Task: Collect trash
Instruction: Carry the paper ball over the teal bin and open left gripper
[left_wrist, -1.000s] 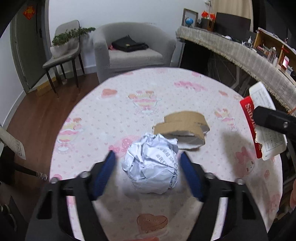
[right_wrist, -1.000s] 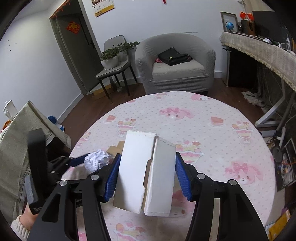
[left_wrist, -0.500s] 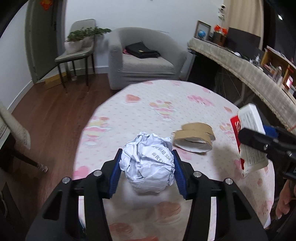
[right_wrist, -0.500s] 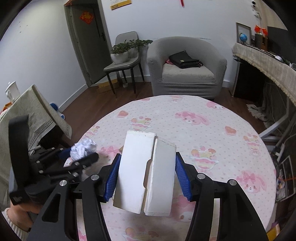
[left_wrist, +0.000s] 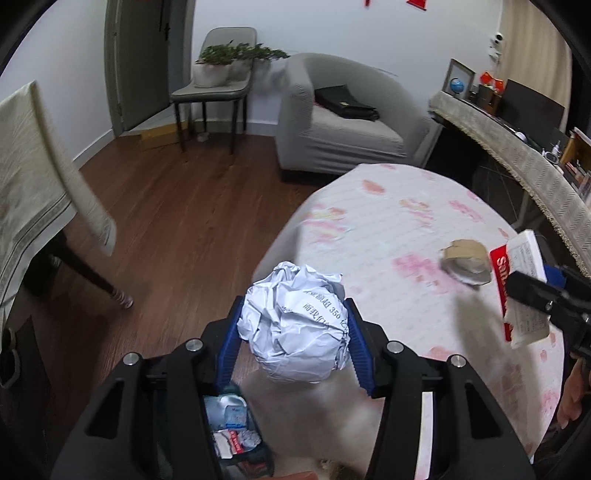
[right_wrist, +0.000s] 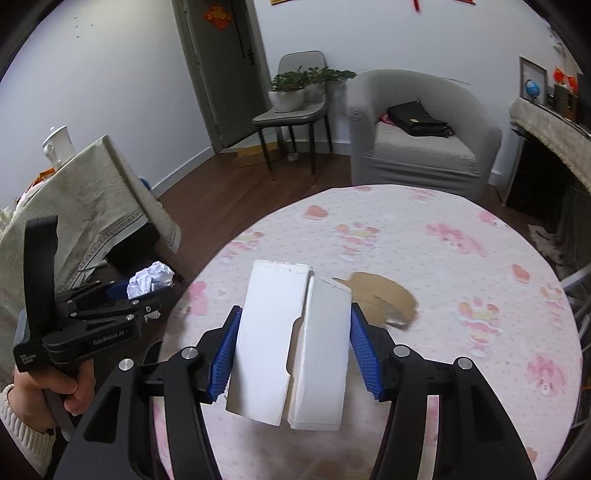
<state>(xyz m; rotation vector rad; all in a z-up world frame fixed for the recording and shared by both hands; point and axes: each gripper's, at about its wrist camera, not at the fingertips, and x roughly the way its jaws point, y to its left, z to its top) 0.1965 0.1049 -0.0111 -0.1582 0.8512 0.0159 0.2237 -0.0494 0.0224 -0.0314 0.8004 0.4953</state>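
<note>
My left gripper (left_wrist: 293, 341) is shut on a crumpled white paper ball (left_wrist: 295, 325) and holds it off the table's left edge, above a bin with trash in it (left_wrist: 232, 439). In the right wrist view the left gripper (right_wrist: 122, 295) and the ball (right_wrist: 151, 280) show at the left. My right gripper (right_wrist: 295, 354) is shut on a flattened white carton (right_wrist: 291, 343) above the pink-patterned round table (right_wrist: 461, 266). The carton, with a red side, also shows in the left wrist view (left_wrist: 521, 280). A brown cardboard tape roll (left_wrist: 466, 260) lies on the table.
A cloth-covered table (right_wrist: 81, 206) stands at the left. A grey armchair (right_wrist: 417, 136) with a black bag and a chair with a potted plant (right_wrist: 295, 96) stand at the back. A long shelf with a fringed cover (left_wrist: 517, 158) runs along the right.
My left gripper closed on the paper ball, lifted it and carried it left, off the table over the bin. My right gripper kept hold of the carton.
</note>
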